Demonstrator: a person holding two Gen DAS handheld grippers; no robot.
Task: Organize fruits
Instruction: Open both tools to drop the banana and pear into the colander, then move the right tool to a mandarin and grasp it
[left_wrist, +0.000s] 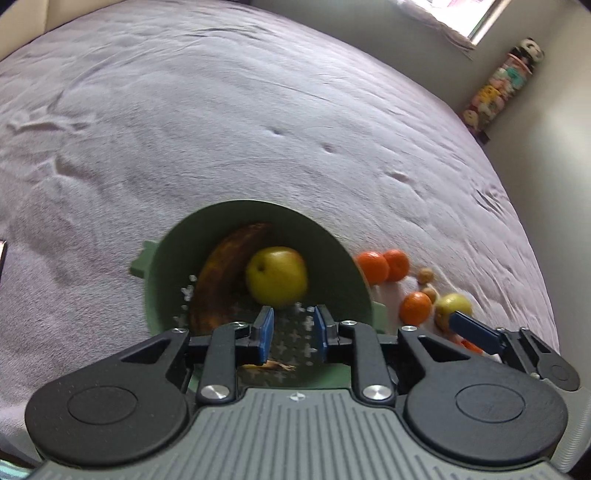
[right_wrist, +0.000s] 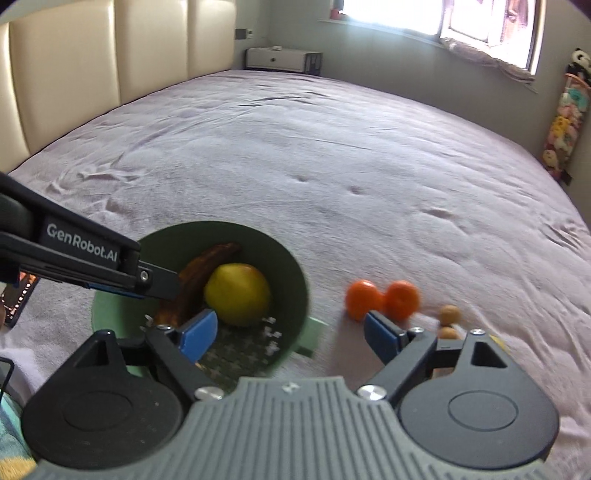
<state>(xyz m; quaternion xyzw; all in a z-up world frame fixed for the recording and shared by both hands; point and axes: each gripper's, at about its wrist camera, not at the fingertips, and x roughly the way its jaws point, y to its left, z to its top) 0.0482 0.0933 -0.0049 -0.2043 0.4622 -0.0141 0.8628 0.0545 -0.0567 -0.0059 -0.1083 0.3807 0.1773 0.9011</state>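
A green strainer bowl (left_wrist: 229, 218) (right_wrist: 291, 273) sits on the bed. In it lie a brown banana (left_wrist: 218, 266) (right_wrist: 195, 273) and a yellow apple (left_wrist: 277, 277) (right_wrist: 238, 293). My left gripper (left_wrist: 291, 332) hangs over the bowl's near side, jaws partly open and empty. My right gripper (right_wrist: 291, 332) is wide open and empty, one finger over the bowl, the other beside two oranges (right_wrist: 382, 299) (left_wrist: 384, 266). A third orange (left_wrist: 415, 306), a yellowish fruit (left_wrist: 454, 306) and small brown nuts (right_wrist: 448, 315) (left_wrist: 424, 275) lie right of the bowl.
The purple bedspread (right_wrist: 332, 166) stretches far ahead. A cream padded headboard (right_wrist: 110, 55) stands at the left, a window (right_wrist: 443, 18) and a hanging toy rack (right_wrist: 561, 122) at the right. A dark phone-like object (right_wrist: 16, 299) lies left of the bowl.
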